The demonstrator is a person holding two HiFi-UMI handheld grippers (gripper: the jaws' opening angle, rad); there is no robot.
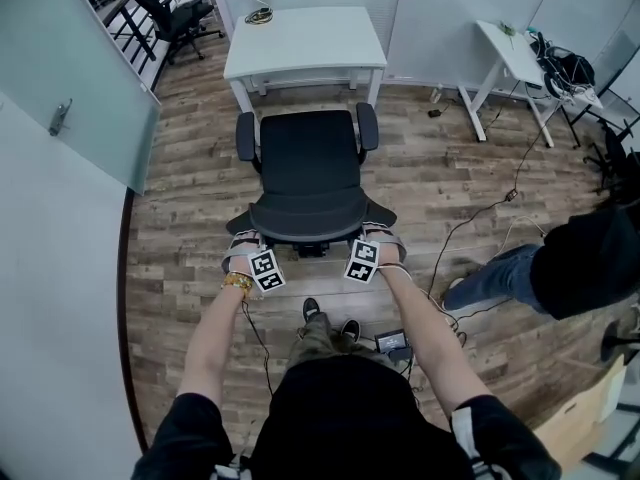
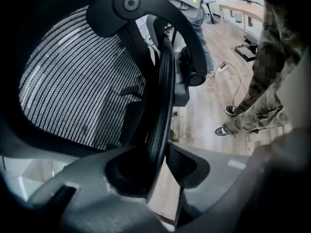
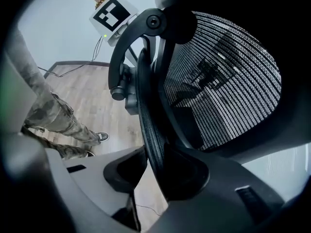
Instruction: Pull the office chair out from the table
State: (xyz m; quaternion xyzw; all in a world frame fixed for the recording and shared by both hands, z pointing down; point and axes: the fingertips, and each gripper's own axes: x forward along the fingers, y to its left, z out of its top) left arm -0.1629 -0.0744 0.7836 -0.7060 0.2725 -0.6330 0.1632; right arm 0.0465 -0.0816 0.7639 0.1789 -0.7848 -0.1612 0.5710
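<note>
One black office chair [image 1: 308, 158] (mesh back, two armrests) faces the table [image 1: 305, 43].

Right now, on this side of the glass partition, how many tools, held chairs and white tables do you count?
tools: 2, left tool, right tool
office chair, held by both: 1
white tables: 2, centre table, right table
total: 5

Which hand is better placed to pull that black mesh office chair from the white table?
Neither, probably: left gripper and right gripper each clamp one backrest edge of the black mesh office chair, mirrored. Use both.
</note>
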